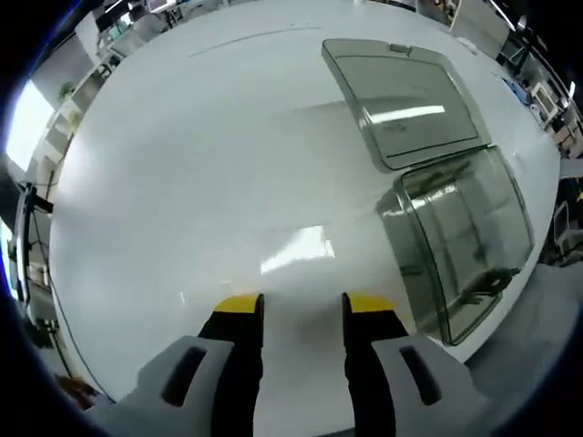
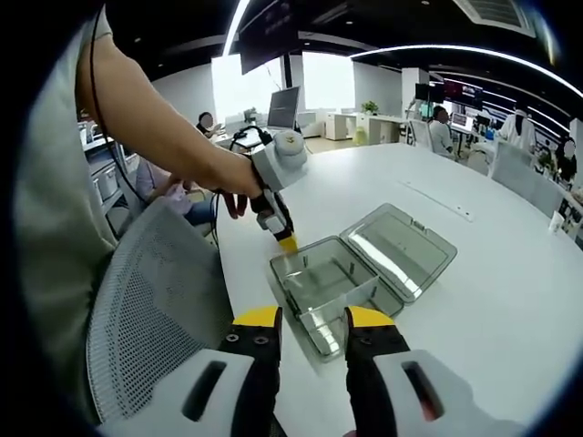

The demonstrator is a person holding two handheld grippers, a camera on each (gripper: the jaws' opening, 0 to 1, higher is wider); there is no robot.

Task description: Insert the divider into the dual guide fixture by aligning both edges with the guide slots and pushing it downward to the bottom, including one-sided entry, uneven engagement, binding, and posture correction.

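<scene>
You had both the left gripper (image 1: 302, 305) and right gripper (image 2: 312, 319) empty, jaws parted, near the open clear box (image 2: 328, 282) on the table (image 1: 182, 164); no divider was discernible, so you apparently needed to find and grasp it first.

A clear, smoke-tinted plastic box (image 1: 460, 241) is lying open on the white table (image 1: 200, 182), its hinged lid (image 1: 405, 100) folded flat beside the deep tray and touching the tabletop. In the right gripper view the same box (image 2: 323, 291) is sitting near the table's edge, with the lid (image 2: 401, 246) spreading away to the far side. Thin upright ribs are standing along the tray's inner walls. A dark narrow piece is lying in the tray's bottom; what it is cannot be told.
</scene>
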